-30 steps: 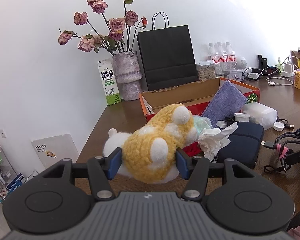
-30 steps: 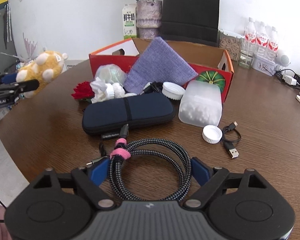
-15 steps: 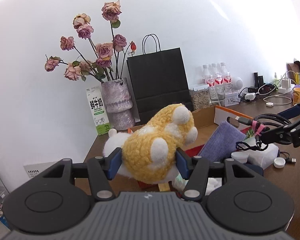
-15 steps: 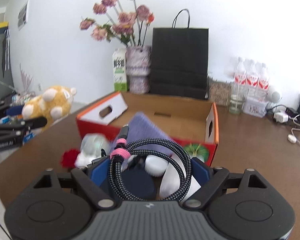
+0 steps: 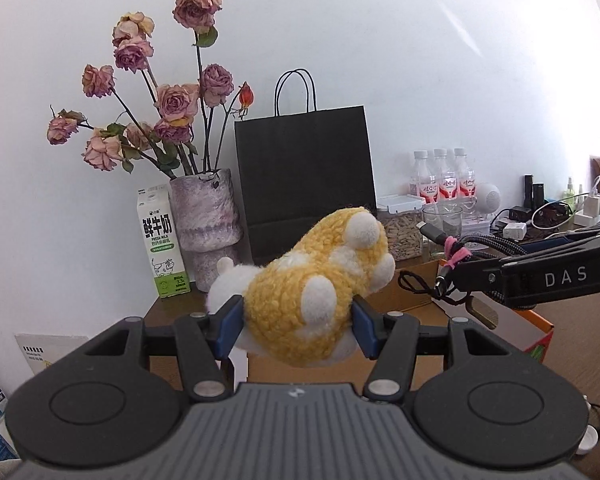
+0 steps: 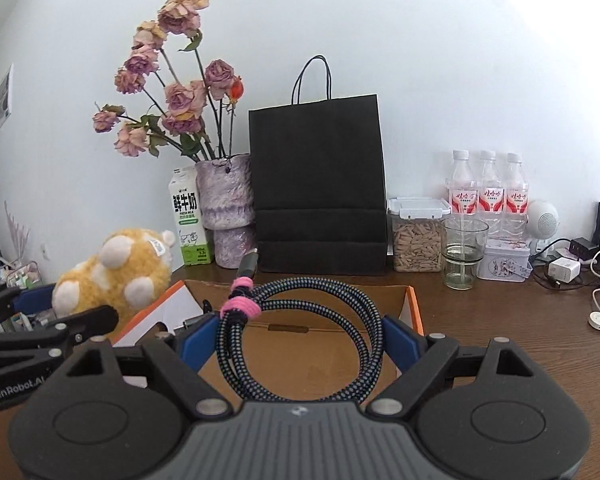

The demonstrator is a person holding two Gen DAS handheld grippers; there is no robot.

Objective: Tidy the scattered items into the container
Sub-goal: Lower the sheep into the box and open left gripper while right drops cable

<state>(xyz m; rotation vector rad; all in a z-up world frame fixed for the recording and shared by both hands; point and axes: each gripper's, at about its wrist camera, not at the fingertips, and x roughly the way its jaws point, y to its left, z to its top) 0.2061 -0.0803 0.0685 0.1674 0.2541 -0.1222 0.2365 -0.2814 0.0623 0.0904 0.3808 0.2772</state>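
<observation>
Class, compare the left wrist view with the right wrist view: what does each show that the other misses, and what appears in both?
Left wrist only: the left gripper clamping the plush toy seen head-on, and a white carton bottom left.

Right wrist only: the right gripper holding the coiled cable over the cardboard box, plus a round white puck.

Both: the flower vase, milk carton, black paper bag and three water bottles.
</observation>
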